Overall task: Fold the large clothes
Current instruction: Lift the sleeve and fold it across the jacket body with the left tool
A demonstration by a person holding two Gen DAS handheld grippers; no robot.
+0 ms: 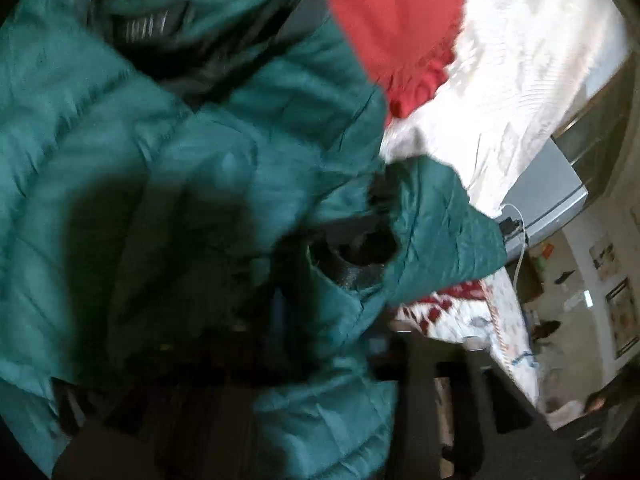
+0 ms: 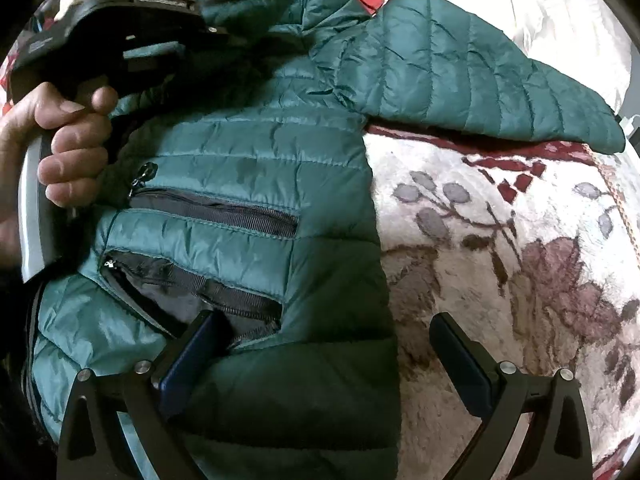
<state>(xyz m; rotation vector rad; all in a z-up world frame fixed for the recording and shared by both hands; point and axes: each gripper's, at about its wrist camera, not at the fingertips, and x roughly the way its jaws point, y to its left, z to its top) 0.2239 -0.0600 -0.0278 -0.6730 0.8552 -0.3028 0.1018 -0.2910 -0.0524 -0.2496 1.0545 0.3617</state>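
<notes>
A floral blanket (image 2: 520,240) covers the bed, filling the right of the right wrist frame. The teal quilted jacket (image 2: 256,168) lies on it at centre-left, one sleeve (image 2: 472,68) reaching to the upper right. A red garment (image 1: 392,20) sits at the top. The right gripper (image 2: 324,352) has jaws spread over the jacket's hem. The left gripper (image 2: 120,32), hand-held at upper left, is blurred; I cannot tell its jaws.

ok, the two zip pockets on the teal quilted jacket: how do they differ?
The upper zip pocket on the teal quilted jacket is zipped shut and lies flat; the lower zip pocket gapes open, showing grey lining. The upper pocket is clear of the right gripper; the lower one sits right at its left finger. Both have dark zip tape and slant the same way.
</notes>
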